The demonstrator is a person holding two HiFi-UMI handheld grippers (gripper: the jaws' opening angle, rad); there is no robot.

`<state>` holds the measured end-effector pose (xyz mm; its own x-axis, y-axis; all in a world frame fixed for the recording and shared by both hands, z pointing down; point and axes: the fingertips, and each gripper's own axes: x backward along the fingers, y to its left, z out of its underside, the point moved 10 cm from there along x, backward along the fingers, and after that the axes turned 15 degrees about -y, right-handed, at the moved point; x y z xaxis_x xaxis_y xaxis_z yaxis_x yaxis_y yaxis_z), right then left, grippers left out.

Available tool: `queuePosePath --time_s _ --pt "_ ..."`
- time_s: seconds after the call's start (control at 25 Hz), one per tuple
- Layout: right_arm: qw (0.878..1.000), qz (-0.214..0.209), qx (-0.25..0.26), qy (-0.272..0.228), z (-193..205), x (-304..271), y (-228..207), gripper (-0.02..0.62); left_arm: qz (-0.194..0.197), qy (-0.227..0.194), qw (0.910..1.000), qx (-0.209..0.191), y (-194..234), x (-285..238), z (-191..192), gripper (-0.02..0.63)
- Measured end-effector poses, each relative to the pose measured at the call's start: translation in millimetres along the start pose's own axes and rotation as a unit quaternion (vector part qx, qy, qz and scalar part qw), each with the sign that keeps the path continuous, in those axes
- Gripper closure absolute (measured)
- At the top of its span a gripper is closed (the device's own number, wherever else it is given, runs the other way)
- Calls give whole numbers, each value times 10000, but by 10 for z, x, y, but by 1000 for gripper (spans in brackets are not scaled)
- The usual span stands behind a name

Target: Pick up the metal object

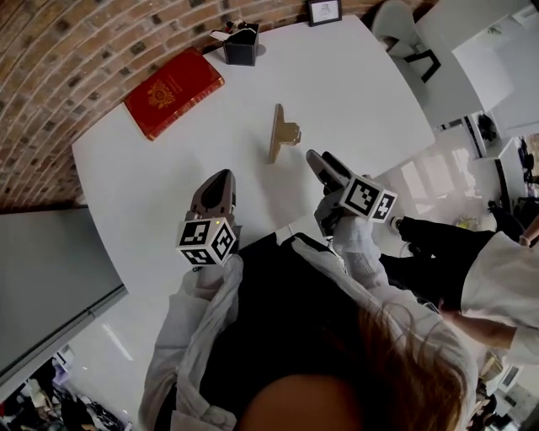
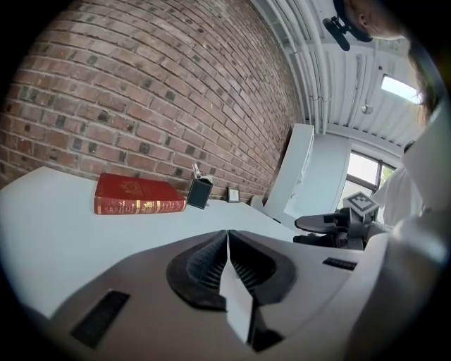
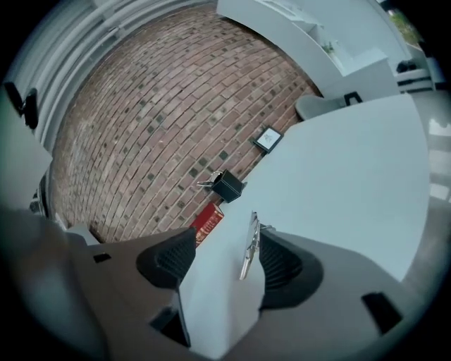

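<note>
The metal object (image 1: 280,133), a flat brass-coloured clip standing on edge, rests near the middle of the white table (image 1: 370,93). My right gripper (image 1: 322,158) is just short of it on its near right, jaws open and empty. In the right gripper view the clip (image 3: 249,247) shows ahead in the gap of the right gripper (image 3: 225,247), close to the right-hand jaw and untouched by the pads. My left gripper (image 1: 221,178) hovers over the table's near edge, left of the clip, with its jaws shut (image 2: 227,243) and nothing in them.
A red book (image 1: 173,91) lies at the far left by the brick wall. A black pen holder (image 1: 240,46) and a small picture frame (image 1: 323,11) stand at the table's far edge. A chair (image 1: 404,34) stands beyond the right side.
</note>
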<state>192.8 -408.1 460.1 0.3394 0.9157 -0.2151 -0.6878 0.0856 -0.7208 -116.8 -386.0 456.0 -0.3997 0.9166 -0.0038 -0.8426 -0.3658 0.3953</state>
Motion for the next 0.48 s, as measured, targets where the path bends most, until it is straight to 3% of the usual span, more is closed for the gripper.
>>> queuePosePath --time_s 0.24,0.48 --pt "9959 59 -781 447 -10 -350 -248 317 -200 130 9997 103 33 -129 107 583" --pt "9885 84 -1084 1054 23 -765 -453 337 -683 147 9975 142 43 -219 164 583"
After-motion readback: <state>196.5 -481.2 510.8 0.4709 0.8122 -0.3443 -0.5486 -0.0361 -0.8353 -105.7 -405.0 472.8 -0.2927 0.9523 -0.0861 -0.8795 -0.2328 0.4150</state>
